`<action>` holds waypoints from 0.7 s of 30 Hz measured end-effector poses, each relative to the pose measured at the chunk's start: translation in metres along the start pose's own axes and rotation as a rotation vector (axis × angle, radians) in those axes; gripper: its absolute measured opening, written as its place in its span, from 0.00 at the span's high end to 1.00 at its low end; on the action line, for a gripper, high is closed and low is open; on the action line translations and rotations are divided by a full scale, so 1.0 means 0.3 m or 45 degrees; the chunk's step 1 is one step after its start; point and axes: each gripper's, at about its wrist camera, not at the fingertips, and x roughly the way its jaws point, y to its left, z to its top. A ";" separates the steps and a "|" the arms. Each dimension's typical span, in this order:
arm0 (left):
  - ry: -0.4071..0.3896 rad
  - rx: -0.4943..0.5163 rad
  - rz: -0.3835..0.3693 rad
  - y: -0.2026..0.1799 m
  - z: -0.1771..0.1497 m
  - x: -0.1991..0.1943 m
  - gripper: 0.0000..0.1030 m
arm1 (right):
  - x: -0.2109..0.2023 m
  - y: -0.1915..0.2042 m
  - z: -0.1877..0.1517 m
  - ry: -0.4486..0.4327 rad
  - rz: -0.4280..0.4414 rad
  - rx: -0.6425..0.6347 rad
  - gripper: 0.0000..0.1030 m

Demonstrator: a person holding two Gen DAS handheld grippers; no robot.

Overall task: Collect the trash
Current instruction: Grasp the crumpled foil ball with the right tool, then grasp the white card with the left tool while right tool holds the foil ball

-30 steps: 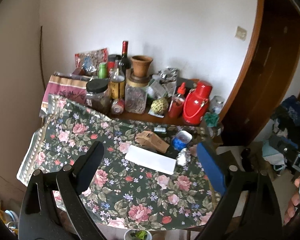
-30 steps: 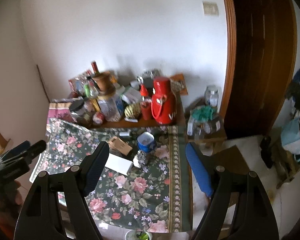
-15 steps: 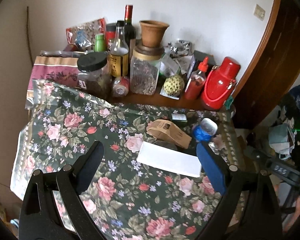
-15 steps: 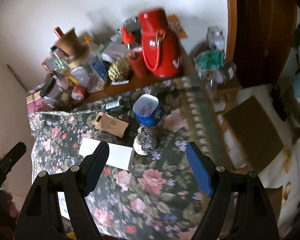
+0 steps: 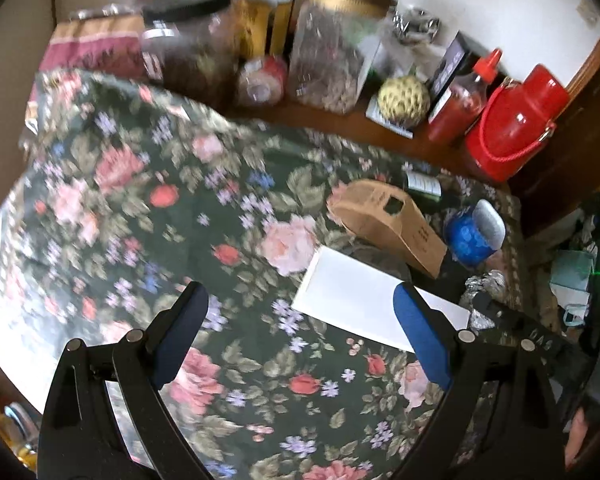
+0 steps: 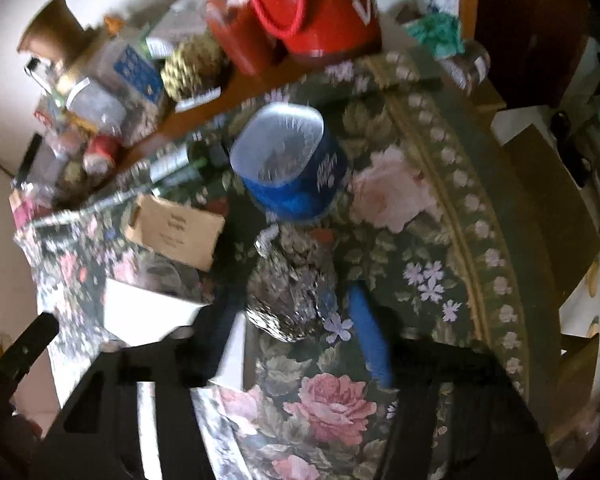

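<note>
On the floral tablecloth (image 5: 148,216) lie a white paper sheet (image 5: 360,300), a brown cardboard package (image 5: 388,224), a blue plastic cup (image 5: 472,232) and a crumpled foil ball (image 5: 484,288). My left gripper (image 5: 300,320) is open above the cloth, its right finger over the paper's edge. In the right wrist view my right gripper (image 6: 296,320) is open, its fingers on either side of the foil ball (image 6: 288,292), just in front of the blue cup (image 6: 292,168). The cardboard (image 6: 176,228) and paper (image 6: 140,312) lie to its left.
Jars, bottles, a red thermos (image 5: 516,128), a red sauce bottle (image 5: 460,100) and a scaly fruit (image 5: 404,100) crowd the wooden shelf behind the table. A dark wooden door (image 6: 532,20) stands at the right. The floor beside the table holds clutter.
Both grippers have dropped closer to the table. The right gripper has come down around the foil ball and its jaws look narrower. The left one moved over the paper's near edge.
</note>
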 end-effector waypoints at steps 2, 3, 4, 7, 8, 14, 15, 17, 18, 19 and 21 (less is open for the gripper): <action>0.022 -0.026 0.001 -0.021 -0.003 0.031 0.09 | -0.001 -0.004 -0.010 0.001 0.002 -0.031 0.65; 0.031 -0.050 0.005 -0.034 -0.005 0.047 0.09 | -0.005 -0.004 -0.012 -0.008 0.002 -0.044 0.66; 0.040 -0.079 0.010 -0.047 -0.008 0.062 0.09 | -0.015 -0.004 -0.017 -0.020 -0.003 -0.067 0.67; 0.062 -0.151 0.034 -0.085 -0.011 0.099 0.09 | -0.065 -0.010 -0.030 -0.071 -0.025 -0.125 0.67; 0.075 -0.173 0.044 -0.103 -0.013 0.115 0.09 | -0.086 -0.018 -0.034 -0.086 -0.028 -0.141 0.67; 0.108 -0.247 0.171 -0.194 -0.027 0.202 0.08 | -0.195 -0.109 -0.057 -0.153 -0.050 -0.150 0.67; 0.076 -0.277 0.196 -0.205 -0.034 0.206 0.08 | -0.217 -0.140 -0.064 -0.159 -0.059 -0.145 0.67; 0.050 -0.303 0.288 -0.227 -0.042 0.215 0.08 | -0.245 -0.183 -0.074 -0.166 -0.073 -0.130 0.67; 0.046 -0.302 0.316 -0.237 -0.046 0.222 0.08 | -0.244 -0.181 -0.077 -0.171 -0.082 -0.124 0.67; 0.043 -0.296 0.337 -0.244 -0.049 0.228 0.08 | -0.252 -0.198 -0.081 -0.173 -0.091 -0.119 0.67; 0.063 -0.270 0.373 -0.255 -0.063 0.247 0.08 | -0.263 -0.220 -0.088 -0.179 -0.112 -0.112 0.67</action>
